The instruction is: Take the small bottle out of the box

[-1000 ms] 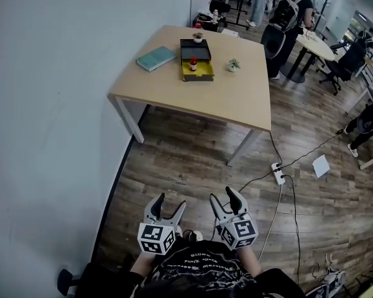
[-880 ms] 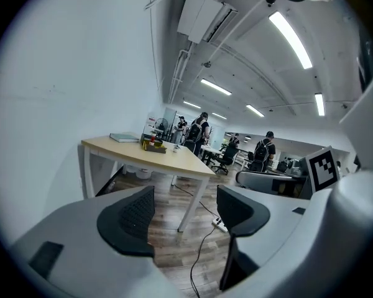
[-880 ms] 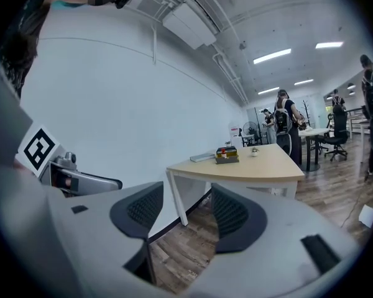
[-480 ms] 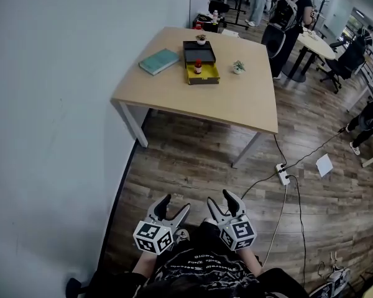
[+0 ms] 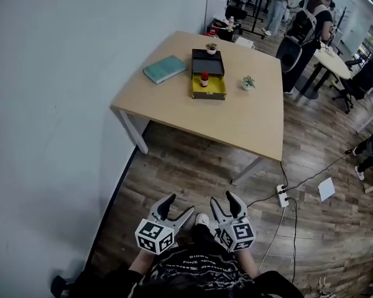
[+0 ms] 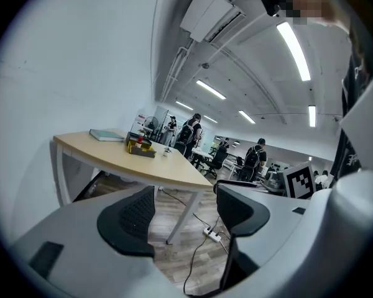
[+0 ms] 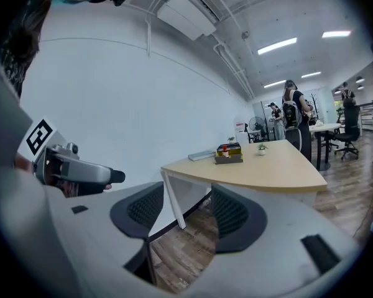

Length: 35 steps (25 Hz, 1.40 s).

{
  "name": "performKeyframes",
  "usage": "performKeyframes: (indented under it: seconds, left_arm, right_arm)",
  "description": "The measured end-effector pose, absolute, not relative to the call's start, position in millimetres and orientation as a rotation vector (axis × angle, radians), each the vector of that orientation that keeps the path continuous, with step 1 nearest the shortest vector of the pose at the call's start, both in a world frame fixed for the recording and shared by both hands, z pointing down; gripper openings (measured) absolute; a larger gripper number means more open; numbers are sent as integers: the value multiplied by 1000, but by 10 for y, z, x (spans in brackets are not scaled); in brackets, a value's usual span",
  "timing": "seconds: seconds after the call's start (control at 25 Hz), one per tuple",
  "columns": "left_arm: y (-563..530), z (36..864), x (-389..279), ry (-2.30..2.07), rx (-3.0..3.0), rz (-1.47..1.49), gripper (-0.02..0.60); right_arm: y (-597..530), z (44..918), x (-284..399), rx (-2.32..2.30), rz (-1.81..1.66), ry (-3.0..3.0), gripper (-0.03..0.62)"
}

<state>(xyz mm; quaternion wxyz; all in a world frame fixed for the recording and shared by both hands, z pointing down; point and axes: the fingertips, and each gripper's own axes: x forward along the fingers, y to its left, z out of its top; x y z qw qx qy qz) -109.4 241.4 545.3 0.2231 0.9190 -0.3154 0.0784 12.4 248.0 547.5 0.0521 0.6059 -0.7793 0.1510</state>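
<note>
Head view: we're well back from the table. The small bottle stands upright in the yellow box, straight ahead, with neither left gripper nor right gripper clearly nearer. A book lies beside the box. Left gripper view: jaws spread, nothing between. Right gripper view: same, empty.

Surroundings: light wooden table against a white wall, on wood-plank floor.
A teal book lies flat near the table's left edge; a small potted plant stands well apart to its right. On the floor, a white power strip with trailing cables lies near a sheet of paper.
</note>
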Motion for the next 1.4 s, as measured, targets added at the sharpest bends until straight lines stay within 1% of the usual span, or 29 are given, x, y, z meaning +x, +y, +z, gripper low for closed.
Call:
performKeyframes:
  seconds: [0.2, 0.36, 0.76, 1.08, 1.4]
  left_arm:
    - [1963, 5421, -700, -945, 2545, 219, 321]
    - [1688, 5440, -516, -1027, 2530, 212, 321]
    - [1348, 5486, -113, -1131, 2494, 204, 321]
    - [1199, 5546, 46, -1146, 2474, 211, 321]
    - [1058, 5633, -4, -1191, 2463, 256, 321]
  right_arm:
    - [1950, 5360, 533, 1801, 362, -2393, 250]
    - [1693, 5372, 807, 1809, 367, -2403, 250]
    - [1373, 5436, 1161, 1742, 383, -2448, 250]
    - [1202, 5491, 1319, 1726, 395, -2446, 250]
    - [1141, 5536, 1398, 1749, 409, -2422, 250]
